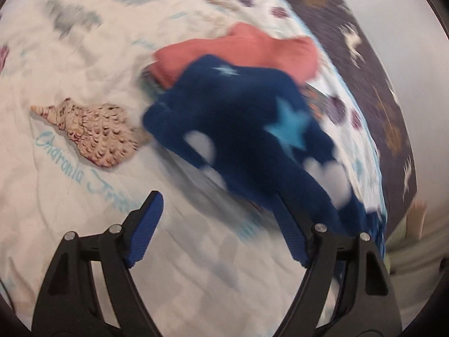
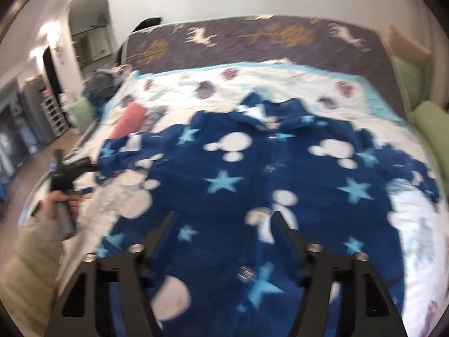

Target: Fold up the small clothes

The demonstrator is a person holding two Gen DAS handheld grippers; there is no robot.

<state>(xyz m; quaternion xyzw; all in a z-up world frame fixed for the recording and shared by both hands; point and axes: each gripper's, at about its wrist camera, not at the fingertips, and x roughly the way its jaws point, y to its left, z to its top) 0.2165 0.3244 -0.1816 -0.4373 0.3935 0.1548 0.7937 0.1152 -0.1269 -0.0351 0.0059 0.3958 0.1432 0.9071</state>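
A dark blue fleece top (image 2: 252, 174) with pale blue stars and white mouse-head shapes lies spread out, front up, on the bed, its collar at the far side. My right gripper (image 2: 224, 214) hovers over its lower front, jaws apart, with no fabric pinched. In the left wrist view one sleeve (image 1: 238, 118) of the top runs down to the right finger (image 1: 289, 233). My left gripper (image 1: 217, 196) stands open above the sheet with nothing between its pads. The right wrist view shows the left gripper (image 2: 84, 165) in a hand (image 2: 60, 199) at the sleeve's end. Both views are blurred.
A coral folded garment (image 1: 252, 47) lies beyond the sleeve, over a patterned item. The bed cover (image 1: 70, 70) is white with shell prints and a blue border. A dark board with deer (image 2: 280, 45) stands behind the bed. Green cushions (image 2: 432, 123) sit at right; floor and shelves lie left.
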